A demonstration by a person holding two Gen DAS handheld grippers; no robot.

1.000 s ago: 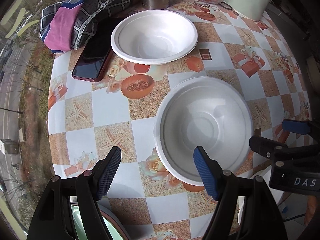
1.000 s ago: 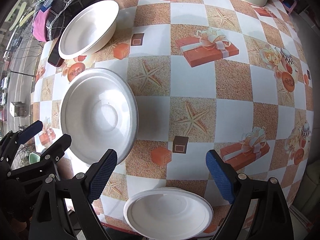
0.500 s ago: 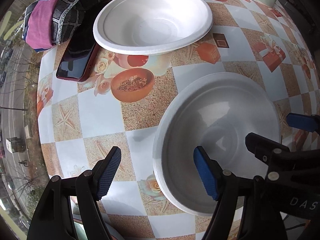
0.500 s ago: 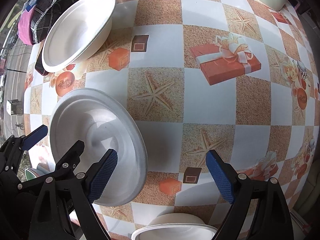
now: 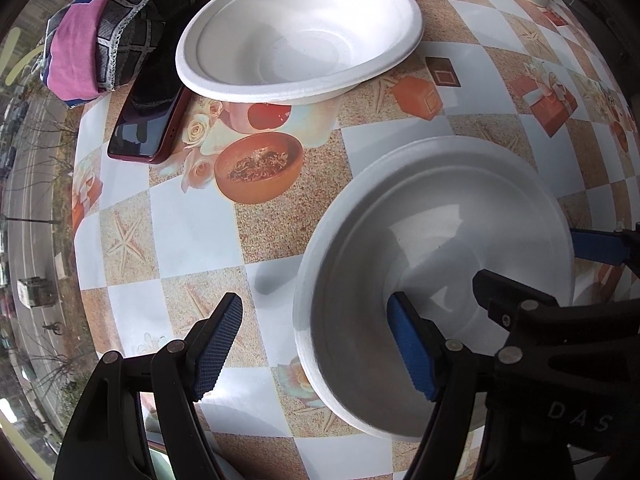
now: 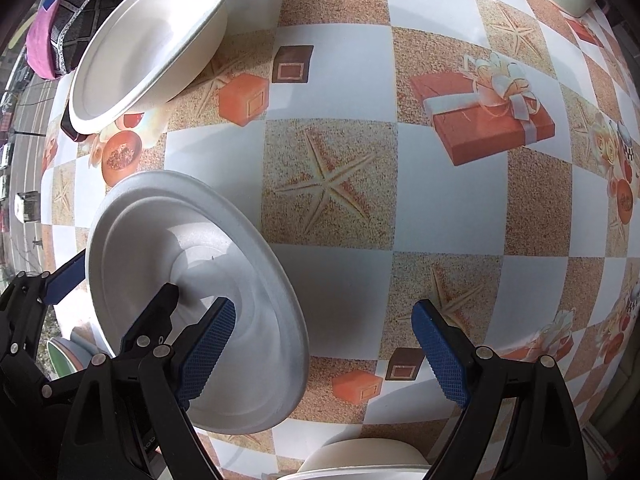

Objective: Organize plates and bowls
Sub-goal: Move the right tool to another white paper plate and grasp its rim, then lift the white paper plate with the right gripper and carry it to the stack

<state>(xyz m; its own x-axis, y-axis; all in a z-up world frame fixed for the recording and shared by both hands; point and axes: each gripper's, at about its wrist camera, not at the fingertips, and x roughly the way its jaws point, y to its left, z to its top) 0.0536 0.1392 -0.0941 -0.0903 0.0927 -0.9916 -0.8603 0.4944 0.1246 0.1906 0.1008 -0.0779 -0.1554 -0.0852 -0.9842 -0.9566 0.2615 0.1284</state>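
Observation:
A white foam bowl (image 5: 440, 240) stands near me on the patterned table (image 5: 192, 224). My left gripper (image 5: 316, 348) is open and astride its left rim, one pad inside the bowl and one outside. My right gripper (image 6: 322, 354) is open astride the same bowl's (image 6: 192, 264) right rim, its left pad inside and its right pad over the table (image 6: 440, 208). A second white bowl (image 5: 300, 32) sits farther back, also seen in the right wrist view (image 6: 148, 40). Neither gripper's pads press on anything.
A dark red phone (image 5: 148, 120) and a checked cloth (image 5: 120, 20) lie beside the far bowl. Another white dish (image 6: 360, 464) shows at the near table edge, and a green and pink dish (image 6: 64, 356) lies below the left edge.
Both grippers have come down toward the near bowl, which now looks larger. Each has one finger inside the bowl. The jaws have kept about the same width.

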